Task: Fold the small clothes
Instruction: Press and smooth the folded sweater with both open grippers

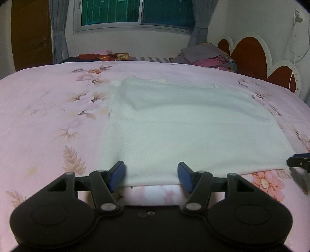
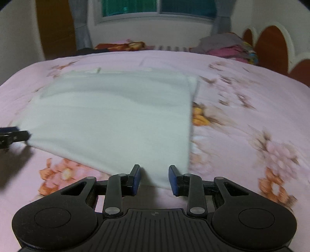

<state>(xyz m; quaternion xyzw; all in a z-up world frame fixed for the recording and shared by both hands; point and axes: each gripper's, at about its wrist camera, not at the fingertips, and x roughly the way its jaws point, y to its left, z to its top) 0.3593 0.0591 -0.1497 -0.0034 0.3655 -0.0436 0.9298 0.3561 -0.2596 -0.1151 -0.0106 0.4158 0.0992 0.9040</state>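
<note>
a white knitted garment point(image 1: 174, 131) lies spread flat on a pink floral bedspread point(image 1: 48, 116), roughly in the middle of the bed. it looks partly folded into a broad rectangle, with a sleeve or flap turned in near its far left corner. its near hem runs along the side of the bed closest to both cameras.

the left gripper point(image 1: 151, 175) sits low at that near hem, toward the garment's left corner. its jaws stand wide apart, with the blue pads point(image 1: 118, 174) on either side of the hem edge, and it grips nothing. the cloth lies between the pads without being pinched.

the right gripper point(image 2: 154, 179) is at the garment's near right corner. its jaws are also apart, a little narrower than the left's, and the corner of the cloth reaches into the gap between them; it is not clamped. this view is blurred, so fine detail of the contact is unclear.

each gripper shows at the edge of the other's view, beside the outer hem corners.

beyond the garment, at the far side of the bed, sits a pile of folded clothes point(image 1: 211, 56) in grey, pink and other colours, and a red patterned cloth point(image 1: 104, 56). behind them are a window point(image 1: 135, 13) with grey curtains point(image 1: 58, 33), and a scalloped red and white headboard point(image 1: 257, 58) to the right.
</note>
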